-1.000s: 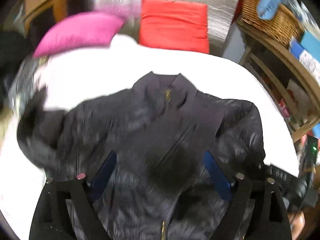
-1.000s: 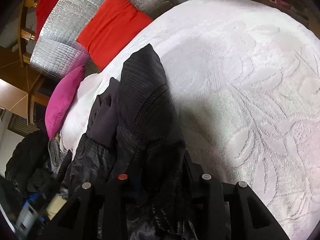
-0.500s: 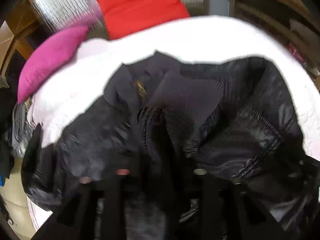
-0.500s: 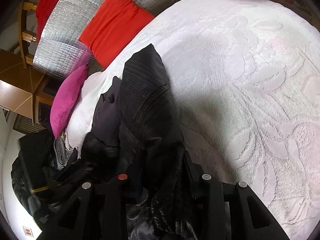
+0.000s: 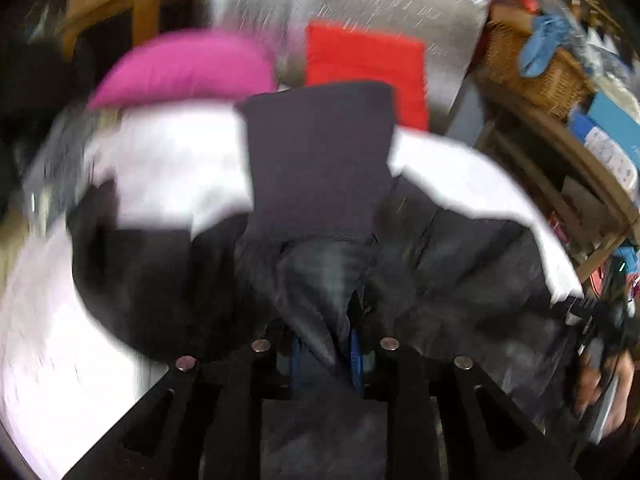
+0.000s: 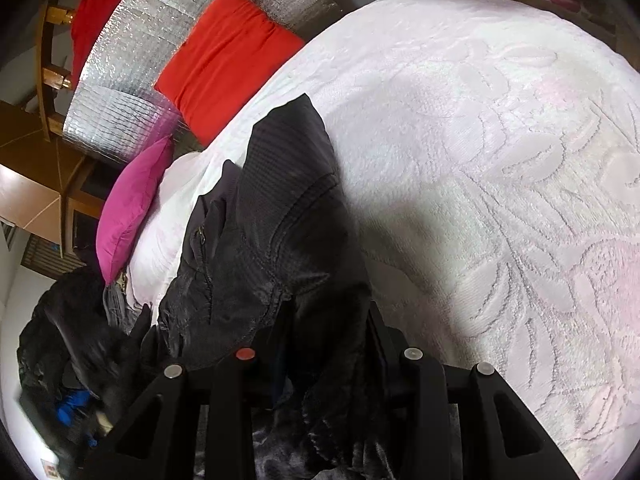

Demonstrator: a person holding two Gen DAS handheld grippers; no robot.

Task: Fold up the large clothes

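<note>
The black jacket (image 6: 256,216) lies bunched on the white bedspread (image 6: 500,152). The left gripper (image 5: 326,354) has just been closing, its jaws pinching a fold; the right gripper (image 6: 328,354) has its jaws clenched on the hem, probably anchoring that side while the other is carried across.

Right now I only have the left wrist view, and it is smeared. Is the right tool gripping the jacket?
Observer: Yes, the right tool is shut on a bunched fold of the black jacket.
Operator: What lies past it?
Observer: White bedspread with a raised leaf pattern.
Operator: And off the bed's edge?
Observer: A dark heap of clothes, below the pink pillow.
</note>
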